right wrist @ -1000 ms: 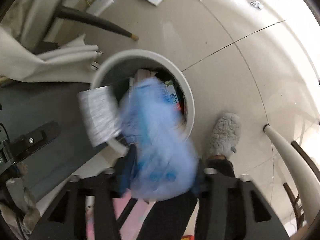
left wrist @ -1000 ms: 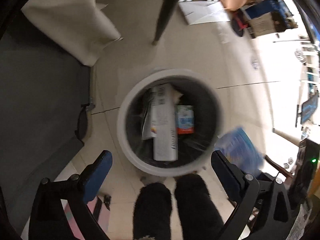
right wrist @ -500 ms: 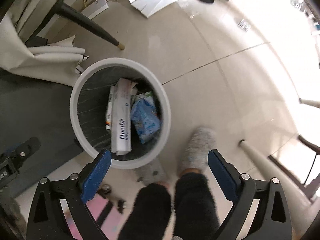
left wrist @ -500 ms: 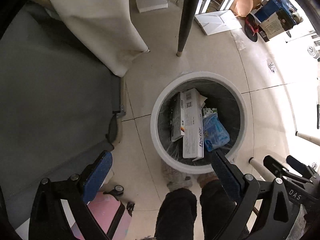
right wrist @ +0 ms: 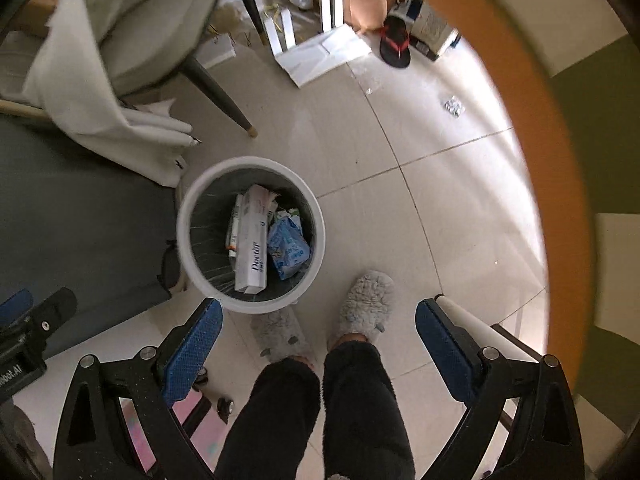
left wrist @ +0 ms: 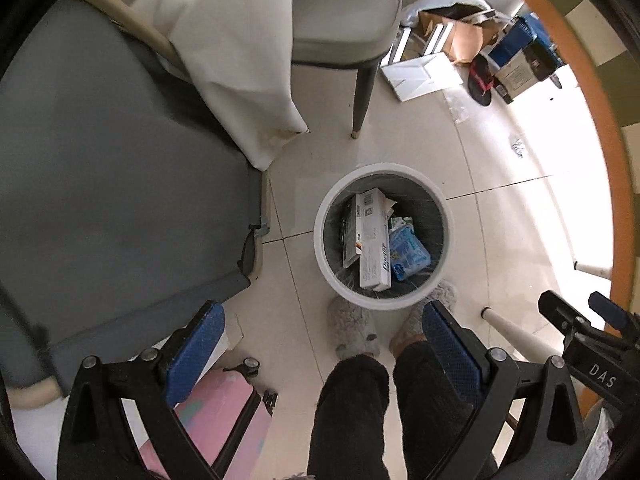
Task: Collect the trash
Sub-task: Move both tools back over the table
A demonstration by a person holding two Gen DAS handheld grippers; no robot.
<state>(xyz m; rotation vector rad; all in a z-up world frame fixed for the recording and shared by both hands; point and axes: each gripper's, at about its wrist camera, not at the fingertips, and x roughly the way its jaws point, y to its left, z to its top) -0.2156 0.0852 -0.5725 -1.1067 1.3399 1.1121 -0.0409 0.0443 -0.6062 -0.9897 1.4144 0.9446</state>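
Two empty grippers, left point(left wrist: 320, 344) and right point(right wrist: 318, 340), hang open above the filled bin point(right wrist: 250, 234), likely seeking floor scraps point(right wrist: 453, 105) next.

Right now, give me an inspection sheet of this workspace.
Surface: pale tiled floor, bare around the bin.
Job's things: white trash bin holds a long white carton and a blue packet.
Clutter: crumpled wrapper, flattened cardboard, black sandal.
Grippers: left gripper and right gripper open, empty.
Cables: nothing seen.
Surroundings: chair, pink suitcase, orange-rimmed table.
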